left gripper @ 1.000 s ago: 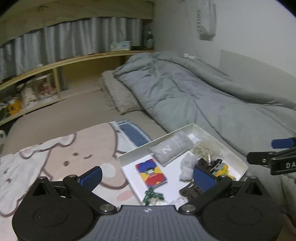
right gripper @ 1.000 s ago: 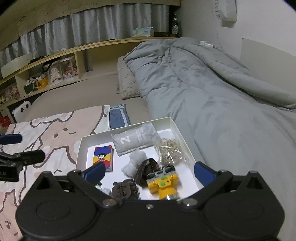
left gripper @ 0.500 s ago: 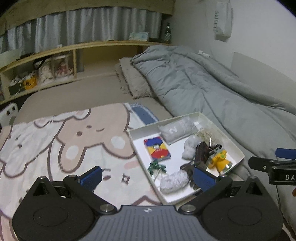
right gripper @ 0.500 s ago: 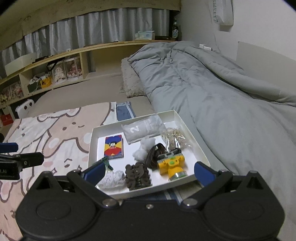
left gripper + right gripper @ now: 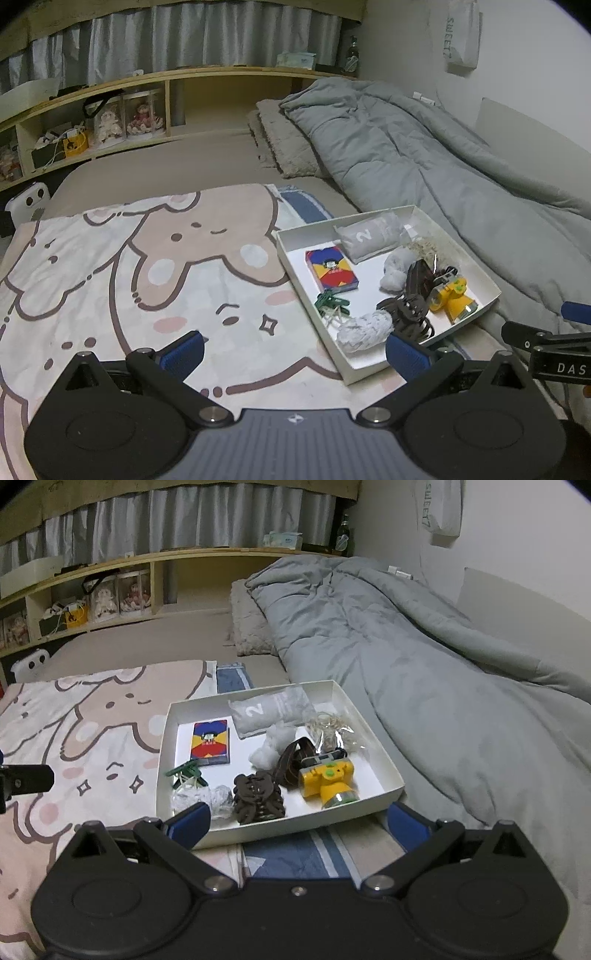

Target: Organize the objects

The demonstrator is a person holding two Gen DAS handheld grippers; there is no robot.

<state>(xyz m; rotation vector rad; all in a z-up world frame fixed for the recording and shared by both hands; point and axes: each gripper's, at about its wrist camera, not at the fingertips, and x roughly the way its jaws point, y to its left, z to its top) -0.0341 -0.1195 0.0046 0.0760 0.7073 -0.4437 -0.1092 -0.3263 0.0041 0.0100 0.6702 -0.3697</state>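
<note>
A white cardboard tray point(image 5: 388, 771) point(image 5: 291, 258) lies on the bed. It holds a colourful card box point(image 5: 209, 743) point(image 5: 331, 270), a grey rolled cloth marked 2 point(image 5: 269, 714) point(image 5: 369, 236), a yellow toy camera point(image 5: 327, 779) point(image 5: 451, 299), a brown hair claw point(image 5: 258, 797), a green clip point(image 5: 186, 771) point(image 5: 331, 302), white fluff and a bag of rubber bands point(image 5: 330, 729). My left gripper point(image 5: 295, 354) is open, hanging before the tray's near left corner. My right gripper point(image 5: 297, 821) is open at the tray's near edge. Nothing is held.
A cartoon-printed blanket point(image 5: 147, 266) covers the bed's left side. A bunched grey duvet point(image 5: 424, 672) fills the right, up against the wall. Wooden shelves point(image 5: 92, 590) with dolls and boxes run along the back. A fluffy pillow point(image 5: 284, 144) lies beyond the tray.
Both grippers have pulled back and risen from the tray, so the whole tray and more of the blanket now show. Both stay open.
</note>
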